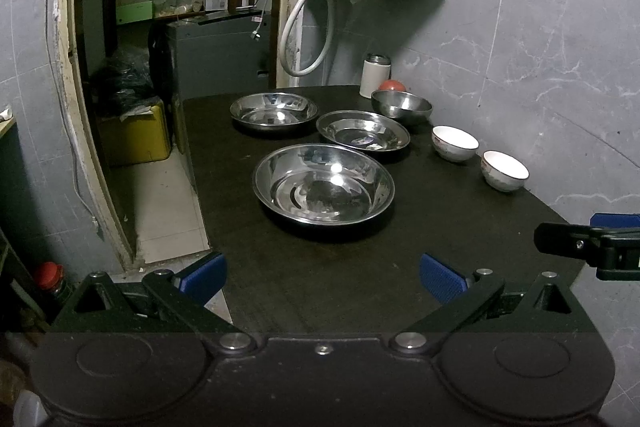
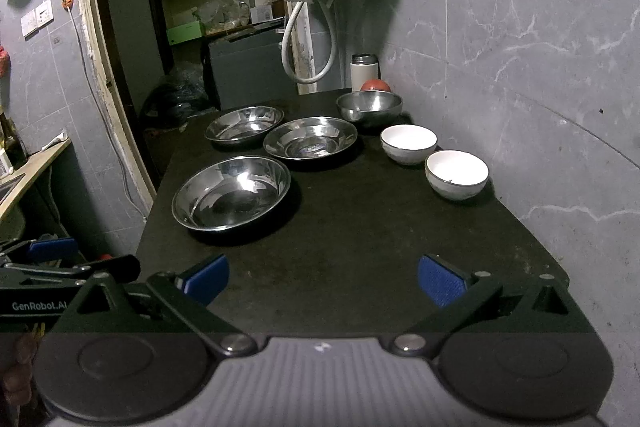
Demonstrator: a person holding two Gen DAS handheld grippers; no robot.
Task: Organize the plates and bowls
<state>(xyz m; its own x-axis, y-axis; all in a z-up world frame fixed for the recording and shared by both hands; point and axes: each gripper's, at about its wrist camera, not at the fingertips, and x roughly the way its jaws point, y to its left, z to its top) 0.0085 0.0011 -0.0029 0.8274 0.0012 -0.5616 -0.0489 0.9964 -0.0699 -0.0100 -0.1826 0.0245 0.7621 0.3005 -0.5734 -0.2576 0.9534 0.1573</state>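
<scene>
- Now both pairs of fingers stand wide apart, holding nothing: left gripper (image 1: pixel 322 277), right gripper (image 2: pixel 323 279).
- Nearest steel plate (image 1: pixel 323 183) lies straight ahead of the left fingers, and ahead-left of the right ones.
- White bowls (image 2: pixel 456 174) lie ahead-right, nearer the right gripper.

We see three shallow steel plates: the nearest plate (image 1: pixel 324 183), the middle plate (image 1: pixel 363 130) behind it, and the far plate (image 1: pixel 274 110) to the left. Right of the middle plate stand a steel bowl (image 1: pixel 401 106) and two white bowls (image 1: pixel 455 142) (image 1: pixel 504 170), all upright and empty.
</scene>
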